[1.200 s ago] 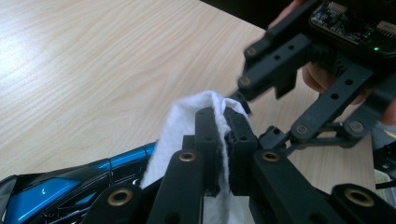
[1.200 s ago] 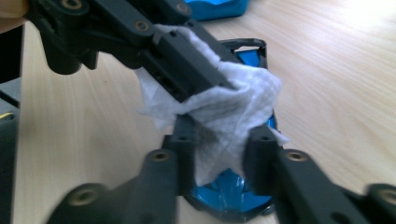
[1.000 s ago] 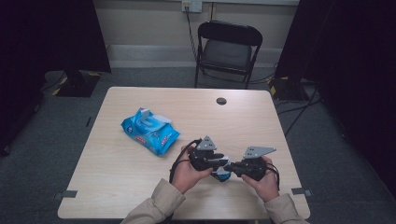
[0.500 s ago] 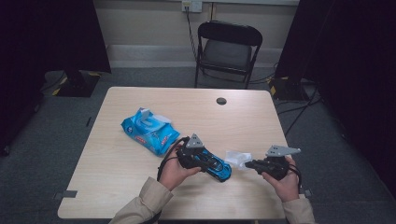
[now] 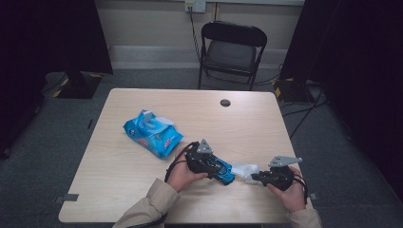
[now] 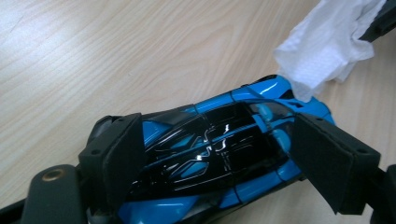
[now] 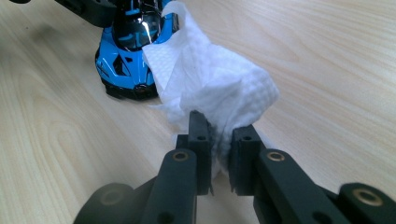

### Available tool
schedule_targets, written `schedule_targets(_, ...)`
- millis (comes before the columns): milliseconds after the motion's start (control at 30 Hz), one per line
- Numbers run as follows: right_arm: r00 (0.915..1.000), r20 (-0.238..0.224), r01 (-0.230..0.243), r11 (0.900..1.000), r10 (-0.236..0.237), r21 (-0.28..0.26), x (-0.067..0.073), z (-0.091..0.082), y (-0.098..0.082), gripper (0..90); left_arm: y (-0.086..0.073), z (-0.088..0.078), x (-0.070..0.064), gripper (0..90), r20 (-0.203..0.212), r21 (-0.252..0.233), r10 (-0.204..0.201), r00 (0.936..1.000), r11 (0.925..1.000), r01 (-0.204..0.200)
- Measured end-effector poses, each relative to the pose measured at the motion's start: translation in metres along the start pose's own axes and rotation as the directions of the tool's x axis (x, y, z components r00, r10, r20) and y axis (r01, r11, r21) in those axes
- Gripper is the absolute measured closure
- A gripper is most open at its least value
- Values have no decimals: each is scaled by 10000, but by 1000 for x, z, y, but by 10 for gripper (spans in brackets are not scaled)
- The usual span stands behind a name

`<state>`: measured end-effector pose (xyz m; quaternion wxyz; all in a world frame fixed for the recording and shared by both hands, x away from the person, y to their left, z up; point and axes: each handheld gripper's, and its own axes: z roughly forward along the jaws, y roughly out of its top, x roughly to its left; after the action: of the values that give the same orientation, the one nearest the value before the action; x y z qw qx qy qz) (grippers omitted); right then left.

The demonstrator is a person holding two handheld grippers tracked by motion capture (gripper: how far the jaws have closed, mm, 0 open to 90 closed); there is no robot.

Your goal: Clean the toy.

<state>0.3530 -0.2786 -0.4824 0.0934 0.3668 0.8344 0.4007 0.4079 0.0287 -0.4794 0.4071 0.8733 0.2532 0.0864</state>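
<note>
The toy car (image 5: 220, 169), glossy blue and black moulded plastic with a low wedge shape, rests on the pale wood-grain worktop (image 5: 142, 190) at lower centre of the high view. The left tongs (image 5: 205, 161) straddle the car; their jaws have just been opening and stand wide, pads off the bodywork. The right tongs (image 7: 219, 140) pinch a crumpled, embossed white paper wipe (image 7: 215, 79) that touches the car's nose. A soft blue wipe pack (image 5: 153, 133) lies centre left.
</note>
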Motion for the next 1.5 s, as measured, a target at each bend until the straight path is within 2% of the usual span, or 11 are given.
schedule_targets(100,10000,-25,-7,10000,7,-7,1,-1,-2,786,0,3,-1,135,-125,27,34,9999,10000,-34)
schedule_targets(200,10000,13,20,10000,-20,-1,3,-1,-2,710,-1,4,-1,119,-95,-8,181,9998,9998,-181)
schedule_targets(233,10000,88,-17,10000,18,-35,4,-1,-1,630,-3,7,-1,87,-75,-80,381,9992,9992,-381)
schedule_targets(333,9998,93,-172,9995,174,-253,4,-1,1,563,-4,8,-3,60,-68,-156,552,9985,9983,-553)
schedule_targets(600,9976,389,-560,9972,580,-494,2,5,5,492,-4,10,-3,44,-50,-186,450,9990,9988,-450)
schedule_targets(700,9972,453,-561,9961,593,-688,4,13,7,567,-4,10,-3,47,-110,-145,425,9990,9990,-427)
schedule_targets(800,9962,626,-549,9952,600,-807,8,24,12,745,-3,10,-3,46,-117,-129,405,9991,9991,-407)
schedule_targets(933,9964,631,-515,9950,570,-856,13,32,15,823,-4,10,-3,46,-113,-188,430,9990,9989,-432)
schedule_targets(967,9951,864,-407,9961,474,-780,17,36,15,845,-4,10,-3,46,-115,-201,435,9990,9988,-437)
schedule_targets(1167,9969,771,-147,9987,184,-488,23,45,12,866,-4,10,-3,46,-134,-207,414,9991,9989,-417)
schedule_targets(1500,9996,295,52,9998,-46,-214,33,41,8,874,-5,10,-3,46,-153,-196,439,9989,9988,-442)
